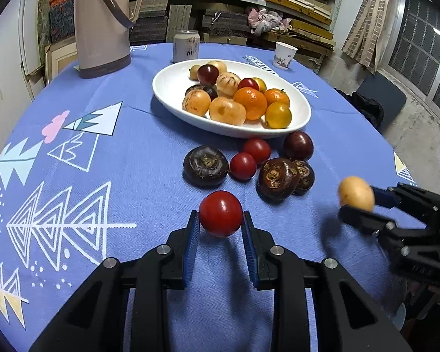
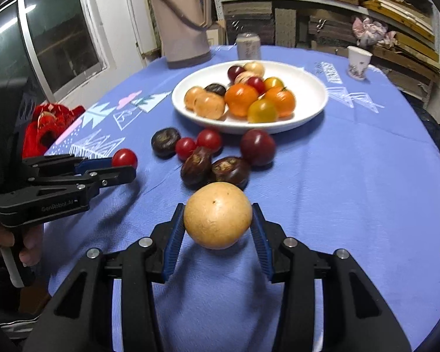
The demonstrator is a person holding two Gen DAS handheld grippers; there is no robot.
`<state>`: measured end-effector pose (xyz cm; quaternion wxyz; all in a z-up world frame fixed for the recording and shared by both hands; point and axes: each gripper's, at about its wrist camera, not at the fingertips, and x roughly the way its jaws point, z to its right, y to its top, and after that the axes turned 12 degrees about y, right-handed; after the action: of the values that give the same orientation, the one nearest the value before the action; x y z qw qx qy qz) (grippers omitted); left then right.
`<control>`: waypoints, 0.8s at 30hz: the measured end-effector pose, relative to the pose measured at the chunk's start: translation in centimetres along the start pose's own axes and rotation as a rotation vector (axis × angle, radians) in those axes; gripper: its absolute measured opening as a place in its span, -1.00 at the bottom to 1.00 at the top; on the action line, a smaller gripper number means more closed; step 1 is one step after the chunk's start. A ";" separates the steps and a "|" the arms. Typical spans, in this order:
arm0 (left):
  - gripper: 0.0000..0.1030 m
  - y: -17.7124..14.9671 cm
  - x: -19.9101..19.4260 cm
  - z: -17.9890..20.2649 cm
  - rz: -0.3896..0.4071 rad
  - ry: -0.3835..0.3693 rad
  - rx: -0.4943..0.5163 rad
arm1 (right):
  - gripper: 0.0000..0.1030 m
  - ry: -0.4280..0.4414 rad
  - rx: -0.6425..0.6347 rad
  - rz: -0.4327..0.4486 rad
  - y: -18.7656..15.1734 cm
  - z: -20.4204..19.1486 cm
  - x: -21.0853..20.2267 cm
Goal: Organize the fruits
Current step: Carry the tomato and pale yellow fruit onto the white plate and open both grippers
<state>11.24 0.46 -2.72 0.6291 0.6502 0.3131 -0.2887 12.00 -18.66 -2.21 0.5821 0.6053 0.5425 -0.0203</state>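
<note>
While the left tool pinches a red tomato between its blue pads, the right tool is clamped on a tan round fruit, both lifted clear of the bench. Neither fruit has a clear long axis; the tan one shows a small dark speck toward the camera. Just ahead lie loose dark chestnuts and small tomatoes, one chestnut partly hidden behind another. Beyond them a white plate holds piled fruit. The thermos is cut off at the top; the can label is unreadable.
</note>
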 end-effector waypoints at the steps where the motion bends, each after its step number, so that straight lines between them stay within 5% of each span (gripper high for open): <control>1: -0.44 0.0 -0.2 0.0 0.003 -0.001 0.003 | -0.16 -0.003 0.002 0.012 0.1 0.2 -0.6; 24: -0.44 6.1 -2.9 1.6 0.117 0.012 0.100 | -0.16 -0.025 -0.044 0.141 6.9 1.3 -3.9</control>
<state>14.12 -1.39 3.38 0.6098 0.6997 0.2635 -0.2631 15.93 -20.20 4.65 0.6020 0.6287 0.4916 0.0252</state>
